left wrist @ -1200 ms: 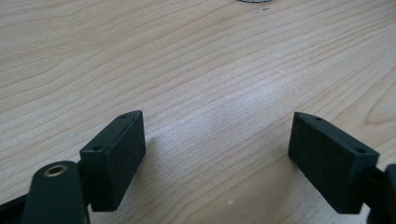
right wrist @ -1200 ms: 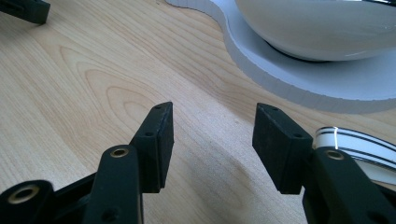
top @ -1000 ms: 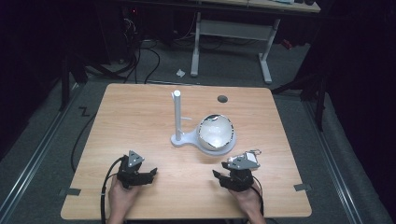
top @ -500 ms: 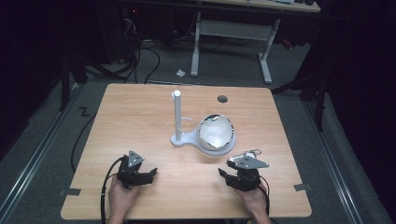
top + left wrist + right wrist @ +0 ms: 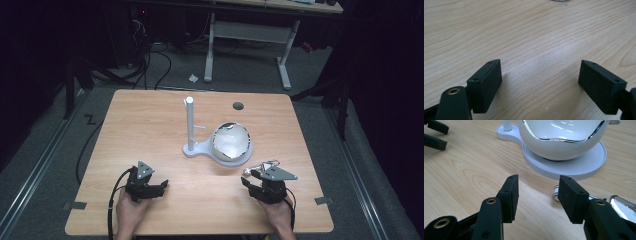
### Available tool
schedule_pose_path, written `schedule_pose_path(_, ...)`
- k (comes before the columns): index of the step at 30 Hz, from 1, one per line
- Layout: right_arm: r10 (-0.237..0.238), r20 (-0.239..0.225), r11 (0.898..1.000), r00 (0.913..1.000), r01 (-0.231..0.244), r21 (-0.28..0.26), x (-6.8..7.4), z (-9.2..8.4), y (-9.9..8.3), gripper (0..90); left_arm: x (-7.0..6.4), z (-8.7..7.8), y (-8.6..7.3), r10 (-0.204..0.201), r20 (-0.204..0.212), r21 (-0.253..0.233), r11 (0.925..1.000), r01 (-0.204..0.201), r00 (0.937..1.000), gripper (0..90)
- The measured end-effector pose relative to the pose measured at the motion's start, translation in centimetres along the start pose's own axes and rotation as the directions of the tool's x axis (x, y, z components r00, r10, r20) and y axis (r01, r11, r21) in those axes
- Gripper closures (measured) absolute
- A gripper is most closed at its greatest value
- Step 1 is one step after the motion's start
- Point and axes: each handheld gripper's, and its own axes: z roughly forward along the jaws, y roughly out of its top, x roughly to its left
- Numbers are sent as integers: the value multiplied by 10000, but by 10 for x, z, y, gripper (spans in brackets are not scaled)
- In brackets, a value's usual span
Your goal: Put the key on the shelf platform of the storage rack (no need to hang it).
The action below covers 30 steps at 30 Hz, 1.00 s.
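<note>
A white bowl with a silver rim rests on the round base of a white stand, whose pole rises at mid-table. The right gripper view has the bowl and stand base close ahead. A small shiny metal piece lies on the wood just beyond my right gripper. The right gripper is open with bare table between its jaws, and the metal piece sits partly behind the right-hand jaw. My left gripper rests at the front left, open over bare wood.
The wooden table has a dark round hole near its far edge. Tape tabs mark the front corners. Beyond the table stand a desk frame and floor cables. The left gripper is at the top left of the right gripper view.
My right hand has shifted a little to the right, along the table's front. The left hand, bowl and stand have stayed put.
</note>
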Motion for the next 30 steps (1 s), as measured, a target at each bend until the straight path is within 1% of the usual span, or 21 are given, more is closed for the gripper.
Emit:
schedule_pose_path(4,-2,131,10000,9999,3,-66,-5,-4,1,518,0,0,0,6,0,5,10000,-6,10000,193)
schedule_pose_path(15,417,503,9990,9979,-409,-159,-24,-15,0,525,0,0,0,5,-1,4,10000,-5,10000,193)
schedule_pose_path(20,704,740,9973,9948,-688,-246,-35,-20,-1,529,0,0,0,5,2,2,10000,-5,10000,193)
schedule_pose_path(22,921,810,9956,9925,-901,-274,-39,-23,-3,529,0,0,0,4,0,4,10000,-4,10000,193)
schedule_pose_path(24,1036,884,9943,9907,-1011,-327,-43,-24,-4,529,0,0,0,5,1,7,10000,-5,10000,193)
schedule_pose_path(28,1231,1054,9923,9868,-1207,-291,-50,-27,-7,530,0,0,0,6,2,4,10000,-6,10000,193)
schedule_pose_path(30,1257,1124,9920,9857,-1232,-287,-53,-27,-8,531,0,0,0,4,0,4,10000,-4,10000,193)
